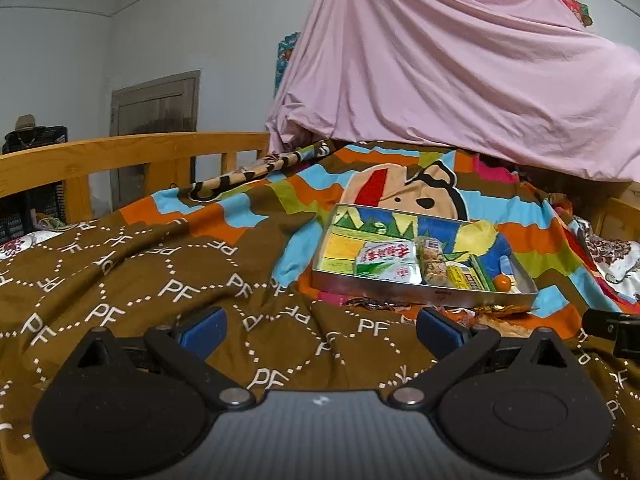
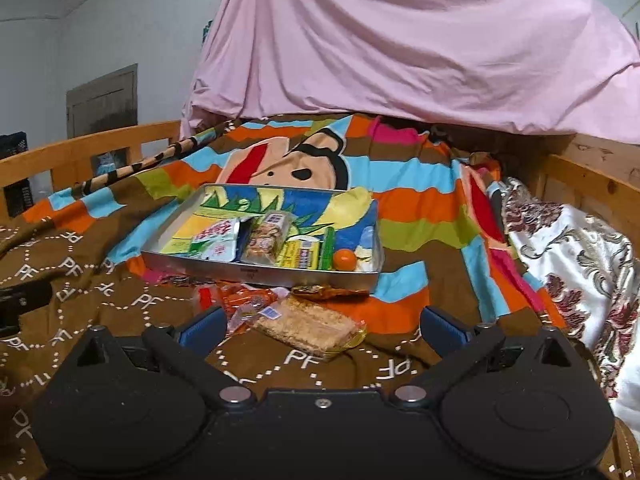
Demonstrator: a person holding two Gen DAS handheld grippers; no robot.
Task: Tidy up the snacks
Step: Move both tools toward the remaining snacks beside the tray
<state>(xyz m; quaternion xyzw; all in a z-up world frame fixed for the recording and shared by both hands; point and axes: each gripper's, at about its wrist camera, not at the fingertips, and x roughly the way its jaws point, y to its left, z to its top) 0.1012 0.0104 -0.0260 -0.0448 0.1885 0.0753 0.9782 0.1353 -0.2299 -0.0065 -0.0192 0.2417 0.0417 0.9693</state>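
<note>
A shallow metal tin (image 1: pixel 424 294) (image 2: pixel 256 272) with a cartoon-printed bottom lies on the bed. Inside it are a white-green packet (image 2: pixel 214 242) (image 1: pixel 386 266), a clear-wrapped cracker bar (image 2: pixel 266 240), a yellow-green box (image 2: pixel 302 256) and a small orange ball (image 2: pixel 345 260) (image 1: pixel 502 283). In front of the tin lie a wrapped oat-crisp bar (image 2: pixel 308 328), an orange wrapper (image 2: pixel 240 298) and a brown-gold candy (image 2: pixel 326 291). My right gripper (image 2: pixel 322 330) is open, its fingers either side of the oat bar, just short of it. My left gripper (image 1: pixel 320 328) is open over bare blanket, left of the tin.
A brown "PF" blanket (image 1: pixel 140 280) with a colourful cartoon panel covers the bed. Wooden rails (image 1: pixel 120 152) (image 2: pixel 592 184) run along both sides. A pink sheet (image 2: pixel 400 40) hangs over the far end. A floral white cloth (image 2: pixel 572 256) lies at the right.
</note>
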